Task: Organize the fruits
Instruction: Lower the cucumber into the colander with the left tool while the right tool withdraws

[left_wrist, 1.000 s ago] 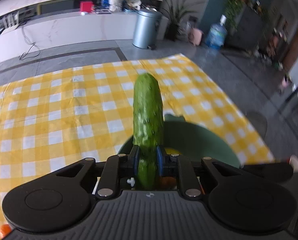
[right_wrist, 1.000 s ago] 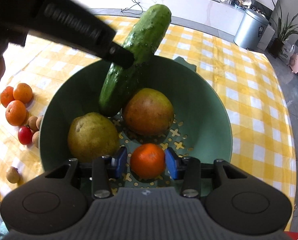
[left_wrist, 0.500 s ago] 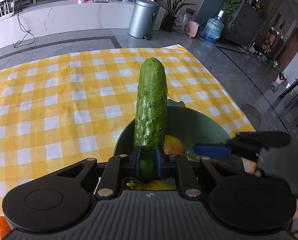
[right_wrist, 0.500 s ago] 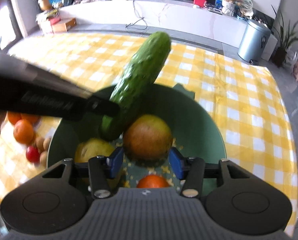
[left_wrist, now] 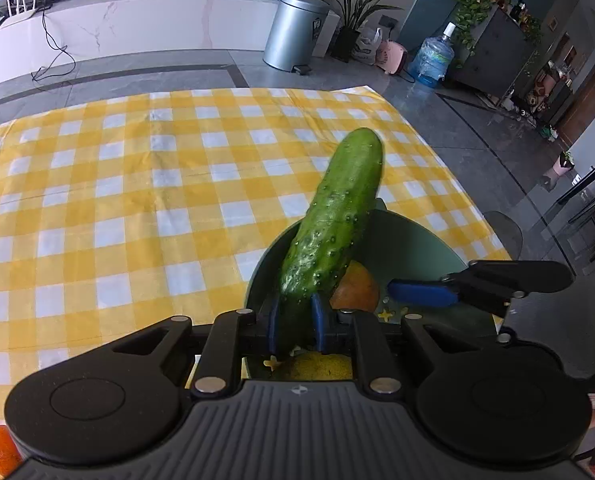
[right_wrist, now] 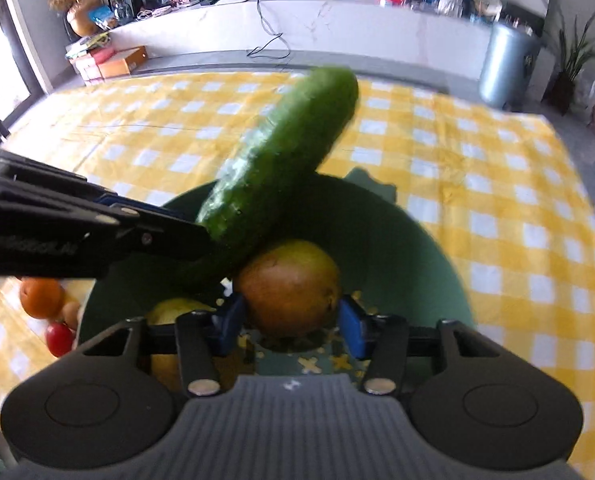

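Cucumber (left_wrist: 335, 224) clamped at its lower end in left gripper (left_wrist: 295, 326), tilted over green bowl (right_wrist: 409, 240). Right gripper (right_wrist: 291, 326) closing, jaws flanking a pear (right_wrist: 291, 288), contact unclear. Only right view shows tangerine (right_wrist: 41, 296) beside the bowl's left rim.

A yellow-and-white checked cloth (left_wrist: 137, 200) is covering the supporting surface. A green bowl (right_wrist: 397, 240) is sitting on it at the near right. Left of the bowl, an orange (right_wrist: 41, 298), a small red fruit (right_wrist: 58, 339) and a small brown fruit (right_wrist: 70, 312) are lying together on the cloth.
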